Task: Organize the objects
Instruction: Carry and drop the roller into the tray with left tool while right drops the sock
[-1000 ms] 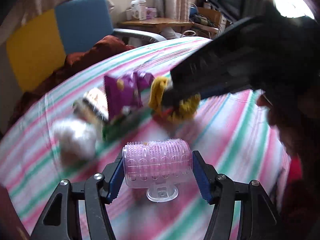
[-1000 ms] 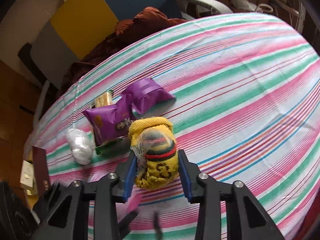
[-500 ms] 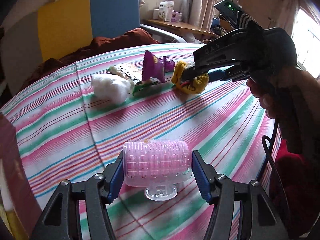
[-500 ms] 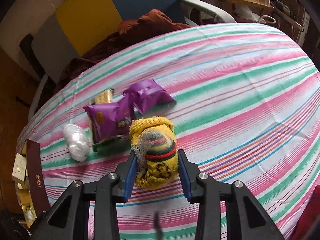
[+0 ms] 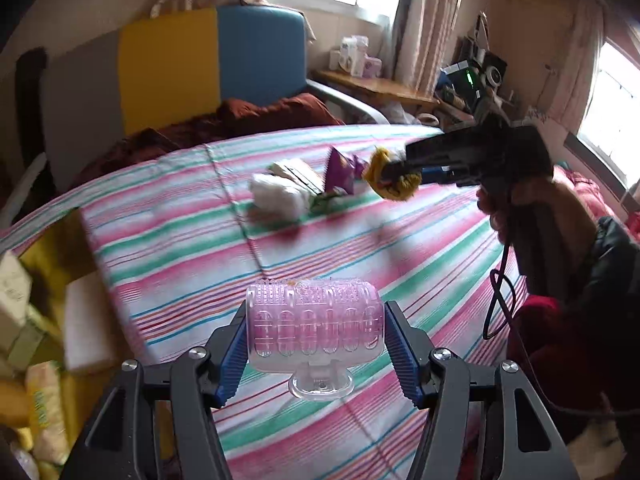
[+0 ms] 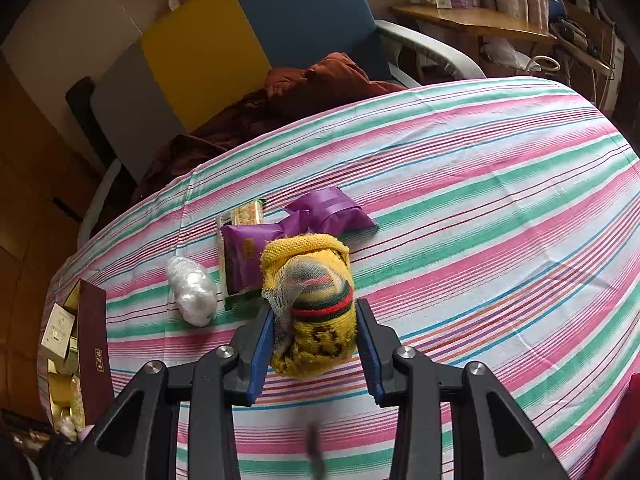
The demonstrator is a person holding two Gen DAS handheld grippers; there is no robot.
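each hand-held gripper pinched one item: left point(image 5: 316, 344) a pink plastic hair roller point(image 5: 314, 324), right point(image 6: 316, 336) a yellow knitted bundle point(image 6: 314, 312); purple snack packets point(image 6: 332, 214) lay unsorted mid-bed.

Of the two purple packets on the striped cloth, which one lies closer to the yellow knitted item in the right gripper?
The purple packet with the yellow label, partly hidden behind the yellow knitted item. The plain purple packet lies farther back on the striped cloth.

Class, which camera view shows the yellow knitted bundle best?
The right wrist view: the yellow knitted bundle fills the centre, clamped in the right tongs, showing its stripes and netting. The left wrist view shows it small, far off and partly hidden.
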